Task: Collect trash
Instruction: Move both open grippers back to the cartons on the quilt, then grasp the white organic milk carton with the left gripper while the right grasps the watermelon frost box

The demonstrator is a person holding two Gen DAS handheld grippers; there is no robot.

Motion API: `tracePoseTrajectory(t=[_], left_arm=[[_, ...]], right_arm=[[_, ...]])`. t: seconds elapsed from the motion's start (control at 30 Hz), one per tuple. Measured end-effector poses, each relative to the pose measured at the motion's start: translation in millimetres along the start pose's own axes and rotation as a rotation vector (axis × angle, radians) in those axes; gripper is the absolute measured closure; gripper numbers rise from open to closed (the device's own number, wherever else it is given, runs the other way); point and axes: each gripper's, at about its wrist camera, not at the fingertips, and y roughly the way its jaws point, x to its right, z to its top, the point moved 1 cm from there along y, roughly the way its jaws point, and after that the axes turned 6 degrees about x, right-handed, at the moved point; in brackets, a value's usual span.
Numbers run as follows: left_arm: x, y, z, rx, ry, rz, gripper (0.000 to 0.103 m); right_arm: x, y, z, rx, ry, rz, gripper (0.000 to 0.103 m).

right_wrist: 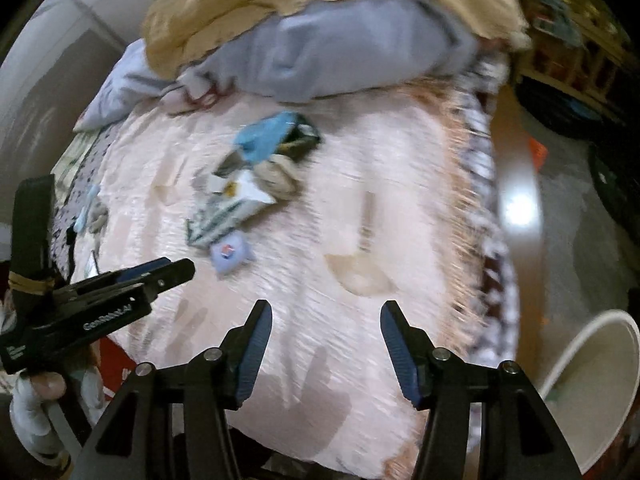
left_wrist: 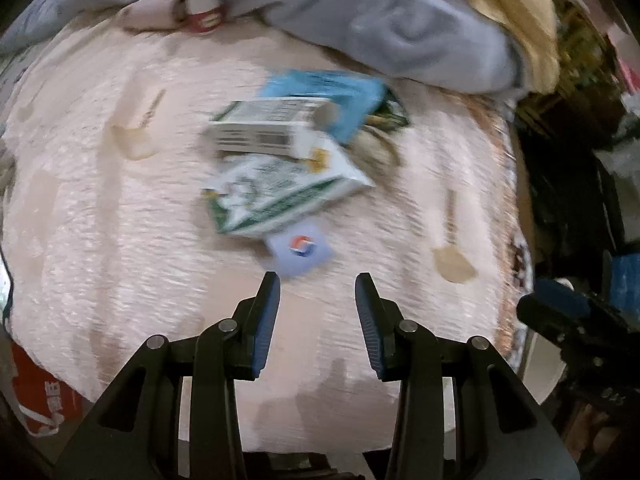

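Observation:
A heap of trash lies on the pink blanket (left_wrist: 100,200): a white box (left_wrist: 268,128) on a green-and-white carton (left_wrist: 280,196), a blue wrapper (left_wrist: 332,92) behind them, and a small pale sachet with a red-and-blue logo (left_wrist: 300,250) nearest me. My left gripper (left_wrist: 318,280) hovers just short of the sachet, open and empty. In the right wrist view the same carton (right_wrist: 228,208) and sachet (right_wrist: 232,256) lie ahead to the left. My right gripper (right_wrist: 326,308) is open over bare blanket, holding nothing. The left gripper (right_wrist: 188,270) shows at that view's left edge.
Grey and tan bedding (left_wrist: 420,32) is bunched at the far side, with a small red-and-white bottle (left_wrist: 202,0) beside it. A white bin (right_wrist: 592,380) stands on the floor at the bed's right edge. A red box (left_wrist: 40,392) shows at lower left.

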Motion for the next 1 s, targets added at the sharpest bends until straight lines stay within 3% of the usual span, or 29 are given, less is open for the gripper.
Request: tracePoseTrajectory(t=[0.33, 0.5, 0.7, 0.9, 0.93, 0.97, 1.0], left_arm=[[-81, -4, 1, 0.023, -0.082, 0.037, 0.066], [-115, -3, -4, 0.018, -0.104, 0.037, 0.066], [-132, -3, -4, 0.03, -0.076, 0.017, 0.066], [-139, 4, -2, 0.022, -0.063, -0.025, 0.066], [-139, 5, 0, 0.019, -0.061, -0.031, 0.066], [-138, 6, 0, 0.018, -0.059, -0.034, 0.066], [-138, 7, 2, 0.015, -0.051, -0.036, 0.066]], right_arm=[[-92, 75, 98, -0.025, -0.27, 0.133, 0.035], [-139, 124, 133, -0.08, -0.468, 0.138, 0.029], [-166, 193, 137, -0.216, -0.639, 0.072, 0.029], [-159, 222, 126, -0.278, -0.672, -0.005, 0.029], [-158, 220, 125, -0.266, -0.666, -0.011, 0.032], [-157, 218, 125, -0.252, -0.658, -0.016, 0.044], [-157, 214, 124, -0.24, -0.642, -0.005, 0.045]])
